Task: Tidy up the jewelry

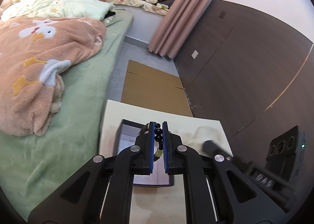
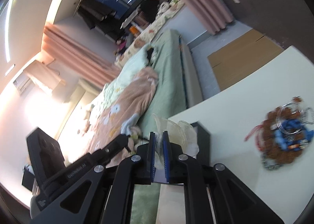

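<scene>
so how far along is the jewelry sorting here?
Early, by the look of it. In hand: the left gripper is shut on a string of dark beads over the black tray. The right gripper pinches a sheer pouch. Left: a tangled pile of bracelets sits unsorted on the white table. Nothing visibly put away.

We can make out only one piece of lettering: white print along the black arm of the left hand-held gripper (image 2: 125,139), seen in the right wrist view, which seems to read "GenRobot.AI". Motion blur softens it, so we cannot vouch for every letter. A second small white mark lower on the same body is too blurred to read.
</scene>
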